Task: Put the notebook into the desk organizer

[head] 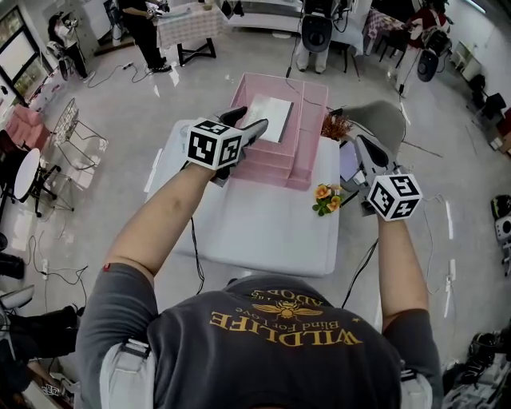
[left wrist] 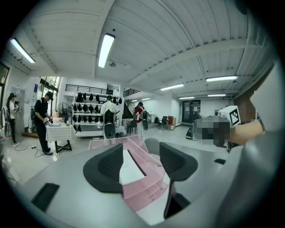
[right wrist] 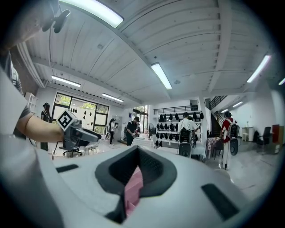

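Where the head view looks steeply down, the nearest thing is the person's dark grey T-shirt [head: 279, 351], its gold print seen upside down: "WILDLIFE", "Blind For Love" and a bee emblem, with smaller lettering past the bee too fine to read. Both bare forearms reach out over a white table [head: 255, 228]. A small bunch of orange flowers [head: 327, 198] lies near the table's right edge. Just beyond it is the right gripper [head: 359, 148], carrying its cube of black-and-white square markers; its jaws are closed tip to tip and grip nothing, and only a sliver of pink shows through the slit below the tips. The left gripper [head: 247, 124] is over the near edge of the pink desk organizer [head: 311, 156] at the far side of the table, with its jaws spread well apart and nothing pressed between the pads. The notebook [head: 267, 117] – pale, with no writing to be read – already lies flat inside the organizer's rear compartment, just ahead of those parted jaws. A grey chair [head: 383, 120] stands to the organizer's right. Farther off, a person in black [head: 148, 32] stands beside a table with a checked cloth [head: 188, 24].
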`<act>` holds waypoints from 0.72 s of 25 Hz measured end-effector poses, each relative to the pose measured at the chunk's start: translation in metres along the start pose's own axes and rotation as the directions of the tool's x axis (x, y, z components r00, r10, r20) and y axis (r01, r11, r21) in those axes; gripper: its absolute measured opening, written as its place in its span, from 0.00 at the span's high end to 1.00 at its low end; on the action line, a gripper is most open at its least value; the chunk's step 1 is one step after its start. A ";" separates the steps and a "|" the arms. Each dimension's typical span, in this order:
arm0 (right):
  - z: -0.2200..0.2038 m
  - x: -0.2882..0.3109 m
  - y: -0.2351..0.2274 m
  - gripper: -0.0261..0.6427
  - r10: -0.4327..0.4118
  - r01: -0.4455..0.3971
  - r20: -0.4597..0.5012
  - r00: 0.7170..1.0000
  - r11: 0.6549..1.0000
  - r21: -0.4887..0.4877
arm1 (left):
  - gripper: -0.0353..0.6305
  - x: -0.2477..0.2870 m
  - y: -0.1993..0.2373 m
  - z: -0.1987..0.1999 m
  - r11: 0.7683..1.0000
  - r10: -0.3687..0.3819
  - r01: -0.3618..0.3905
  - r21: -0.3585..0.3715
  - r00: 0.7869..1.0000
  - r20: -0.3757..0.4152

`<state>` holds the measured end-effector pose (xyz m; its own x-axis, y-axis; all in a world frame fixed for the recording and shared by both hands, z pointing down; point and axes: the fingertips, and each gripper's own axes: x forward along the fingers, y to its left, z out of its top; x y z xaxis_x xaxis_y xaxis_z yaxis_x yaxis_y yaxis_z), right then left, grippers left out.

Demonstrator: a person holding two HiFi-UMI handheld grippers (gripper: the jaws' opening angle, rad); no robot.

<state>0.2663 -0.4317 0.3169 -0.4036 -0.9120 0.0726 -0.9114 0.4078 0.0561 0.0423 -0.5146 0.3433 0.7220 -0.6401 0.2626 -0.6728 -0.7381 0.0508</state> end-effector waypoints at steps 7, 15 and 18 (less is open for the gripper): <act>-0.004 -0.029 0.006 0.96 0.005 -0.004 -0.014 1.000 1.000 0.016 | 0.60 -0.043 -0.039 0.001 1.000 -0.023 0.025 -0.013 0.989 0.143; -0.013 -0.067 0.008 0.96 -0.022 0.022 -0.013 1.000 1.000 0.022 | 0.71 -0.076 -0.075 -0.027 1.000 -0.028 0.027 0.008 0.980 0.199; -0.016 -0.080 0.010 0.96 -0.026 0.026 -0.012 1.000 0.999 0.019 | 0.79 -0.085 -0.088 -0.032 1.000 -0.018 0.018 0.001 0.974 0.225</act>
<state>0.2905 -0.3541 0.3279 -0.3786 -0.9219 0.0826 -0.9231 0.3826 0.0389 0.0345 -0.3882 0.3470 0.7515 -0.6586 0.0383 -0.6597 -0.7496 0.0541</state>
